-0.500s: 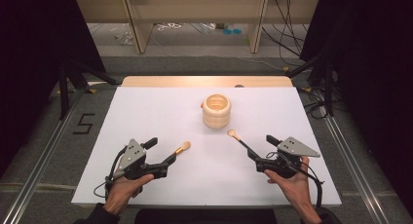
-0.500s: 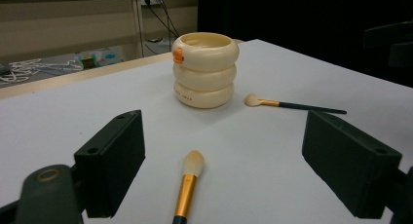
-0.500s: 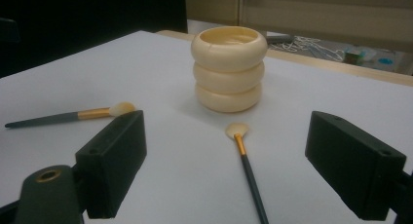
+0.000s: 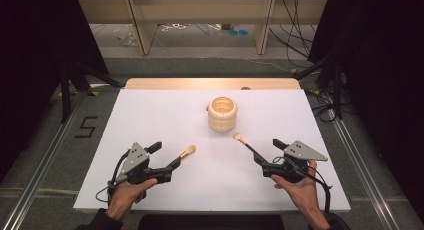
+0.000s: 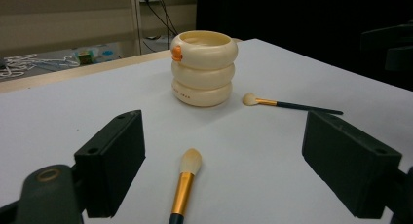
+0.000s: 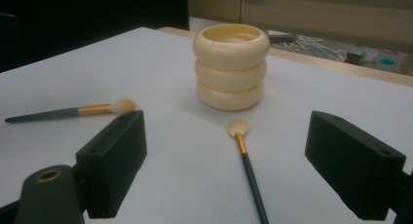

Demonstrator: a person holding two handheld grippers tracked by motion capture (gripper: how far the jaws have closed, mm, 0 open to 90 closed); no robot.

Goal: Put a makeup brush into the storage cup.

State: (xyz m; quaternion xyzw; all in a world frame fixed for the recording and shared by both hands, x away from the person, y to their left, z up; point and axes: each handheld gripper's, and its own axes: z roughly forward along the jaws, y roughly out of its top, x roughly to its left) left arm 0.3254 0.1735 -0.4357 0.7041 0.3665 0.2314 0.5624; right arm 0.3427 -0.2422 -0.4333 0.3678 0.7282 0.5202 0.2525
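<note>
White table (image 4: 165,120); cream ribbed holder (image 4: 222,113) upright at its centre, likely rigid and steady enough, mouth open on top. Two makeup brushes lie flat nearer the person, the thicker gold-ferruled brush (image 4: 186,153) left of the holder and the slim brush (image 4: 246,143) right of it, both judged light, stiff in the handle, soft at the tip, prone to roll, best pinched mid-handle just behind the ferrule. Left gripper (image 5: 224,165) and right gripper (image 6: 226,168) each have jaws spread wide, empty, straddling their brush handle without touching it.
</note>
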